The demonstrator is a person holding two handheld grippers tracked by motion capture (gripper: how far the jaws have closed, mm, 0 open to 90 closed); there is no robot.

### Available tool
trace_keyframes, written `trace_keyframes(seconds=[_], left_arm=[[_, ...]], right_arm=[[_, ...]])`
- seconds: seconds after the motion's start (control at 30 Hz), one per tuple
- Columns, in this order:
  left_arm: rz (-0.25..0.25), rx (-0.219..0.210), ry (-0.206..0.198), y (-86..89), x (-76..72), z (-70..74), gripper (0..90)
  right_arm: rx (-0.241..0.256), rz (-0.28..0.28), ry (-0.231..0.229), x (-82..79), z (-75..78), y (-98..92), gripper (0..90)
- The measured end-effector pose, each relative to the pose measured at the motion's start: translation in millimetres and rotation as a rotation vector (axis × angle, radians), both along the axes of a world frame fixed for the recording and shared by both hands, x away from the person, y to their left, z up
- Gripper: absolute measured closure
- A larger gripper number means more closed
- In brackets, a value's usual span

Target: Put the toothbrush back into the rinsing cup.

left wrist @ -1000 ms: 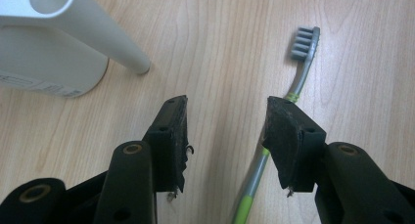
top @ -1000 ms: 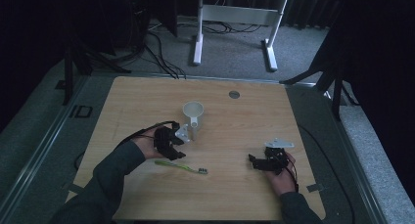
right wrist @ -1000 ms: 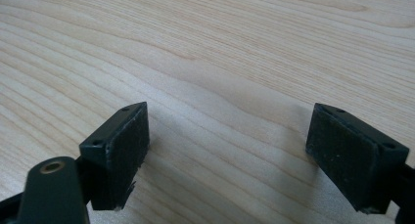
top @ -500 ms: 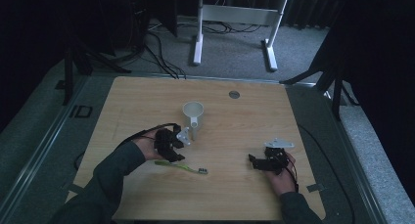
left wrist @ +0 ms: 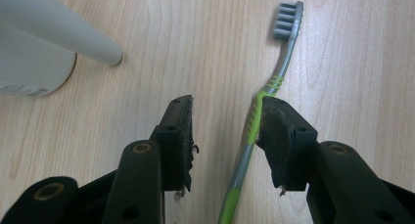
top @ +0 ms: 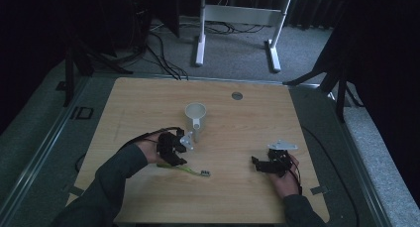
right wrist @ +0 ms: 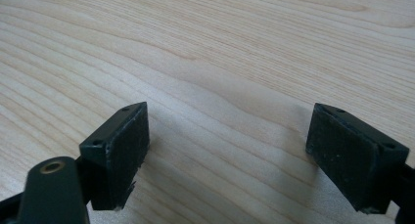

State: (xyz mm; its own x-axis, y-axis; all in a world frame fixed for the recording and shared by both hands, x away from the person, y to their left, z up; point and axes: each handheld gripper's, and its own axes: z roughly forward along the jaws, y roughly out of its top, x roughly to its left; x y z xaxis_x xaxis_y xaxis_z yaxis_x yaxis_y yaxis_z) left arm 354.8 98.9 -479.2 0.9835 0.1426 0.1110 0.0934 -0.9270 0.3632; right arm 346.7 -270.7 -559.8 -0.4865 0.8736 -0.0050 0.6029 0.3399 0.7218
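A green and grey toothbrush (left wrist: 254, 121) lies flat on the wooden table (top: 247, 123), bristle head (left wrist: 288, 19) pointing away from me. My left gripper (left wrist: 225, 109) is open and straddles its handle; the handle rests against the right-hand jaw and stands clear of the other. In the high view the left gripper (top: 178, 158) sits just in front of a white mug (top: 195, 119), with the toothbrush (top: 190, 171) stretching out to its right. My right gripper (right wrist: 230, 121) is open over bare wood, nothing between its jaws, low on the table's right side (top: 256, 163).
The white mug (left wrist: 29, 62) stands upright close to the left gripper's far left, its handle (left wrist: 68, 35) reaching toward the jaws. A small round grommet (top: 237, 95) sits near the table's far edge. A white table frame (top: 237, 19) stands on the floor beyond.
The left gripper has edged slightly toward the person and down onto the toothbrush handle. The right gripper and the mug have stayed where they were.
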Motion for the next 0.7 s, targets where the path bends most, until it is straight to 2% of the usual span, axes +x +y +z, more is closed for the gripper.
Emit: trace_keyframes(seconds=[0.7], left_arm=[[-0.038,0.034,0.022,-4.5,-1.7,-4.8,59.2]], right_arm=[[0.0,0.0,0.0,0.0,0.0,0.0,15.9]])
